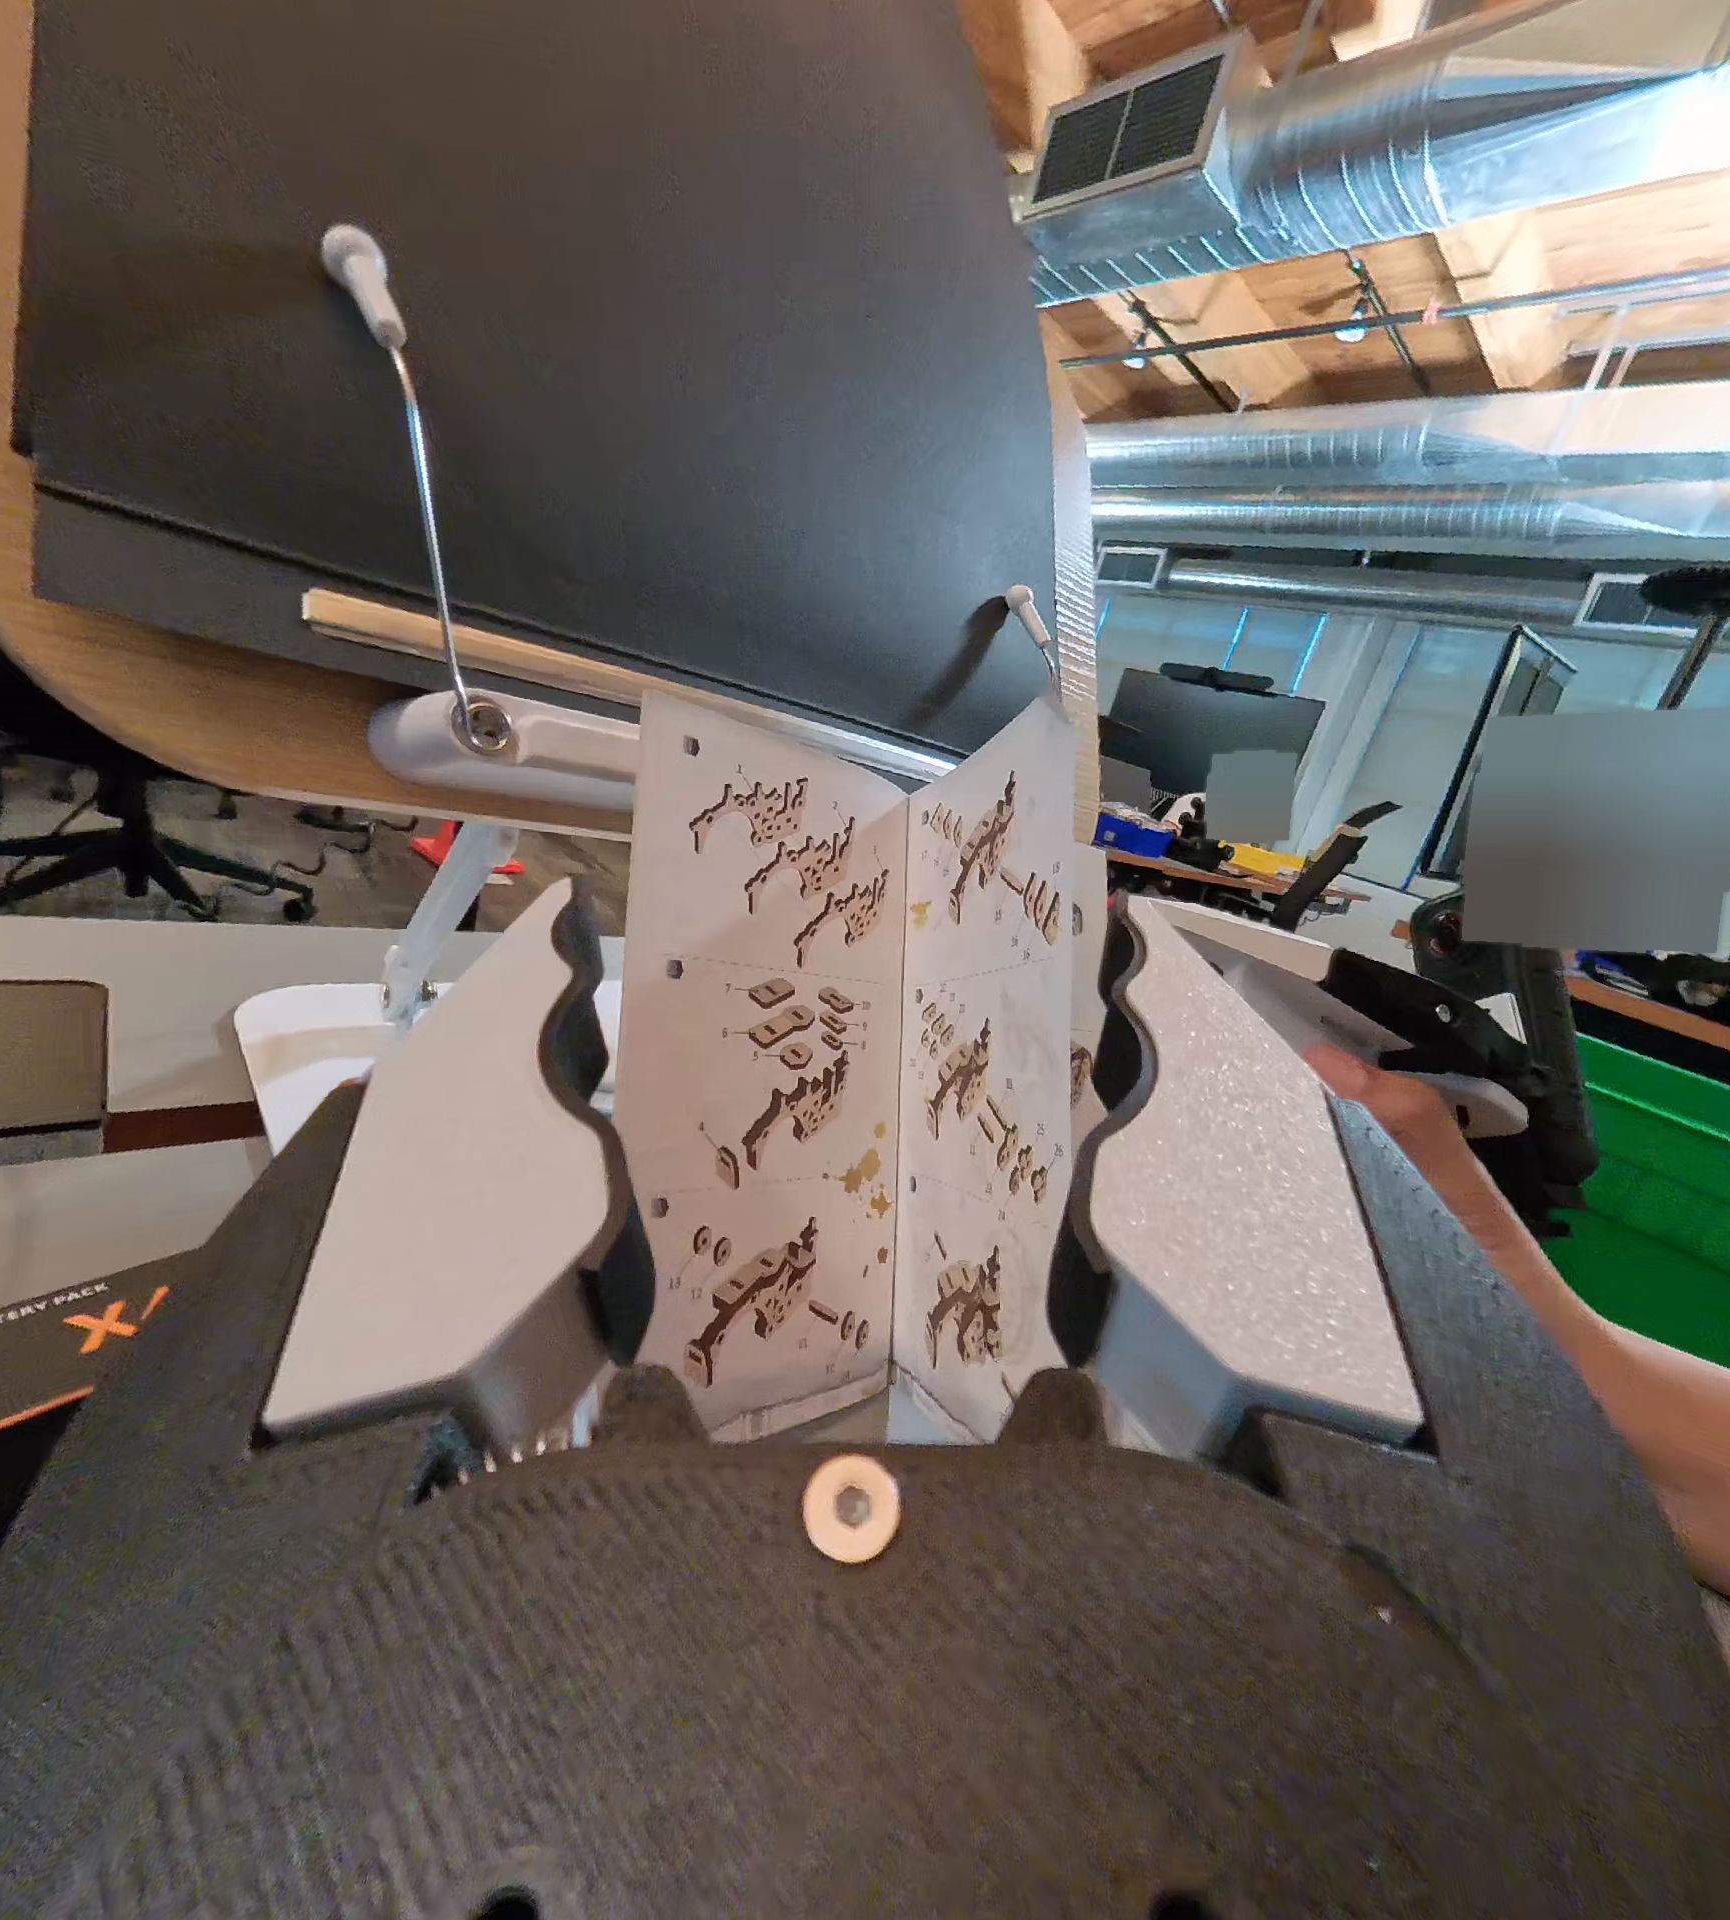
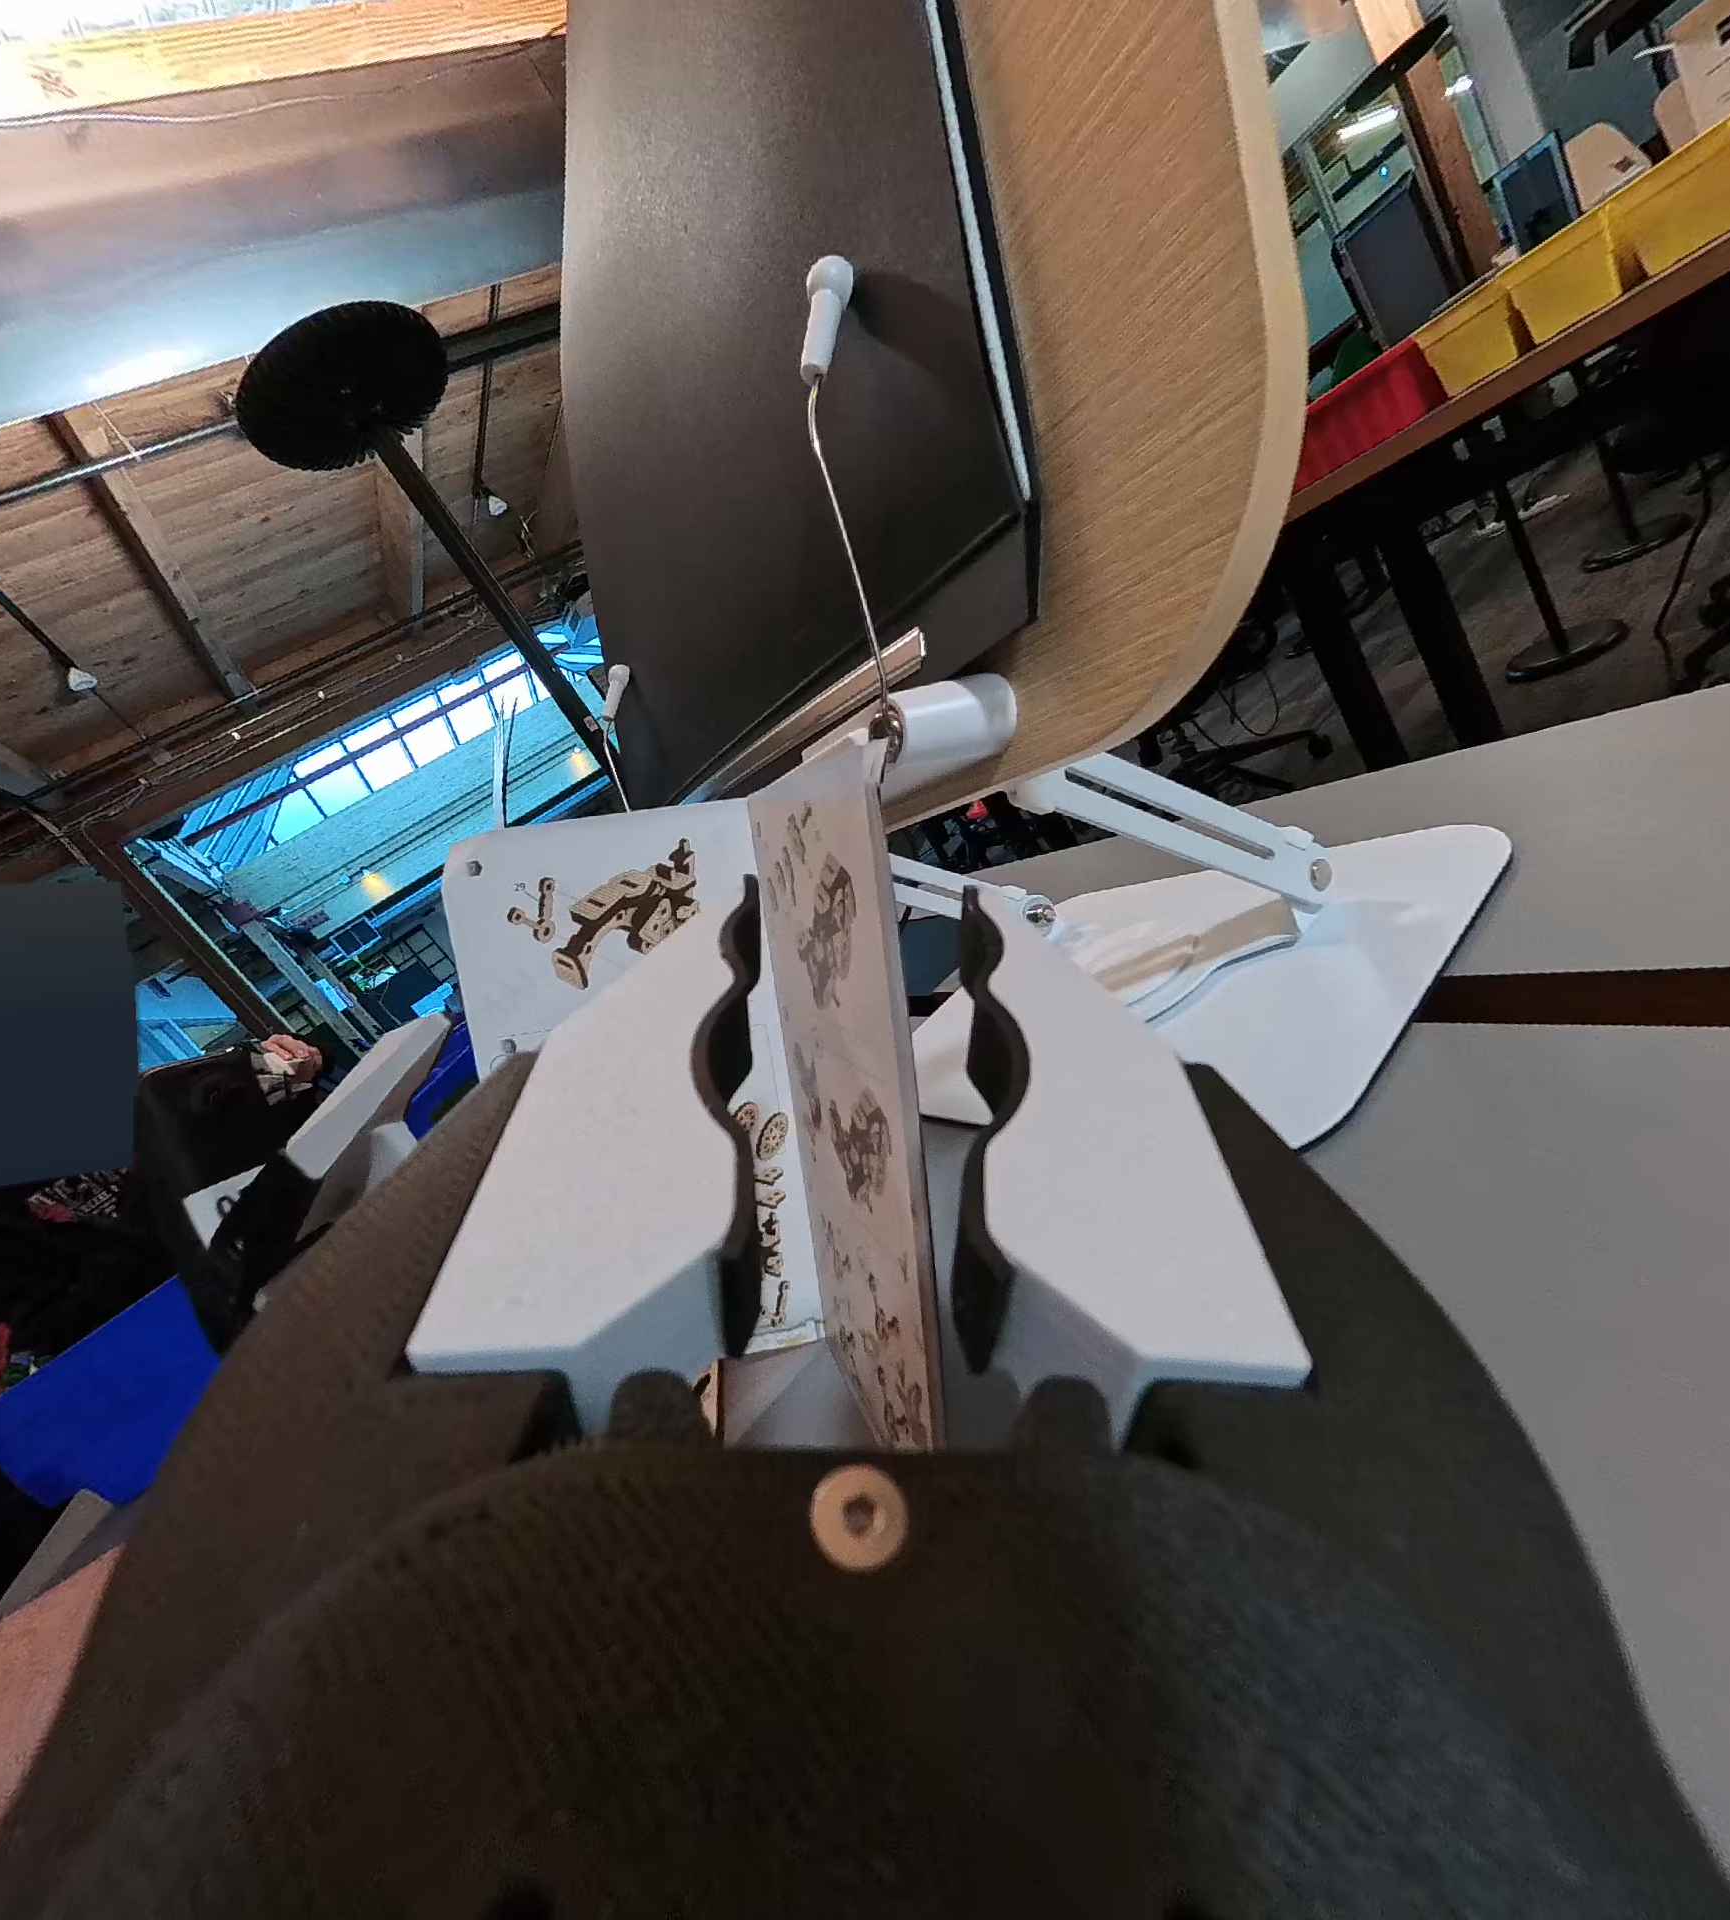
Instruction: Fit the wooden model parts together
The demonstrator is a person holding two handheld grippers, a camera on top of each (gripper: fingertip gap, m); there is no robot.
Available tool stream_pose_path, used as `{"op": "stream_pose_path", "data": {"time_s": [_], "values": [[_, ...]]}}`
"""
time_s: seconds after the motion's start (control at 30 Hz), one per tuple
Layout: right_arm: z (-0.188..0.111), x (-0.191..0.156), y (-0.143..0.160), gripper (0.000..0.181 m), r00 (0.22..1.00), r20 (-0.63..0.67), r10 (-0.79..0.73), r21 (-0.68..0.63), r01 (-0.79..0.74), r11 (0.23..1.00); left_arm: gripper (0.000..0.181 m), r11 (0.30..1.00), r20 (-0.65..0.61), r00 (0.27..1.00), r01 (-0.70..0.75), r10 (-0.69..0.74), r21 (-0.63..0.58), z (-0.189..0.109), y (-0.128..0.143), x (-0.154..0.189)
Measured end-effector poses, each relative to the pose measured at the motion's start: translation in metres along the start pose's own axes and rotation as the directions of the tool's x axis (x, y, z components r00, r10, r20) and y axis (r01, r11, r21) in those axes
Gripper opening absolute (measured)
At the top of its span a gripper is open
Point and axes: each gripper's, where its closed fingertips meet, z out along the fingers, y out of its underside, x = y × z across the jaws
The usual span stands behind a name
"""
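Note:
A folded paper instruction sheet (image 1: pixel 767 1039) with drawings of wooden model parts stands upright in front of me. No real wooden parts show. My left gripper (image 1: pixel 845 914) is open wide, and the sheet fills the gap between its fingers. My right gripper (image 2: pixel 859 914) is open too, with one leaf of the sheet (image 2: pixel 840 1039) edge-on between its fingers. I cannot tell whether any pad touches the paper. The right gripper (image 1: pixel 1360 997), held by a hand, also shows at the sheet's right edge. The left gripper (image 2: pixel 362 1101) shows at its left.
A tilted wooden book stand (image 1: pixel 165 675) holds a black board (image 1: pixel 528 312) under two wire page holders (image 1: pixel 425 520). Its white base (image 2: pixel 1360 935) sits on the grey table (image 2: pixel 1567 1247). A black box (image 1: pixel 9 1382) lies at the left. A green bin (image 1: pixel 1692 1195) and a blue bin (image 2: pixel 92 1392) stand beside the table.

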Motion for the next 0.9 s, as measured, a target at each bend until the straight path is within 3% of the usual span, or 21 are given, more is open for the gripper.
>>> {"op": "stream_pose_path", "data": {"time_s": [0.13, 0.33, 0.5, 0.57, 0.6, 0.67, 0.77, 0.9], "values": [[-0.001, -0.001, -0.001, 0.037, 1.000, 0.003, -0.004, 0.007, 0.004, 1.000, 0.095, 0.999, -0.002, 0.999, -0.034, 0.034, 0.005, 0.000, -0.003, 0.003], [0.000, 0.000, 0.000, 0.039, 1.000, 0.006, 0.009, 0.002, -0.009, 1.000, 0.087, 0.992, 0.003, 1.000, 0.015, -0.016, 0.127, -0.006, -0.047, 0.005], [0.004, 0.001, 0.008, 0.044, 0.999, 0.015, 0.048, -0.044, -0.048, 0.998, 0.070, 0.984, -0.116, 0.988, -0.080, 0.099, 0.156, -0.001, -0.074, 0.063], [0.008, 0.003, 0.015, 0.042, 0.997, 0.005, 0.075, -0.093, -0.074, 0.993, 0.048, 0.991, -0.224, 0.967, -0.101, 0.119, 0.089, 0.006, -0.062, 0.097], [0.010, 0.004, 0.020, 0.034, 0.996, -0.004, 0.085, -0.125, -0.085, 0.989, 0.046, 0.994, -0.234, 0.966, -0.111, 0.113, 0.021, 0.012, -0.050, 0.107], [0.013, -0.003, 0.027, 0.000, 0.996, 0.030, 0.079, -0.174, -0.072, 0.982, 0.044, 0.979, -0.217, 0.972, -0.131, 0.096, -0.154, 0.024, -0.018, 0.116], [0.012, -0.023, 0.026, 0.000, 0.996, 0.086, -0.022, -0.179, 0.037, 0.983, 0.043, 0.929, -0.147, 0.989, -0.084, 0.033, -0.360, 0.031, 0.019, 0.116], [0.011, -0.070, -0.009, 0.000, 0.976, 0.208, -0.058, -0.106, 0.082, 0.991, 0.045, 0.930, -0.031, 0.999, -0.045, 0.037, -0.364, 0.032, 0.014, 0.101]]}}
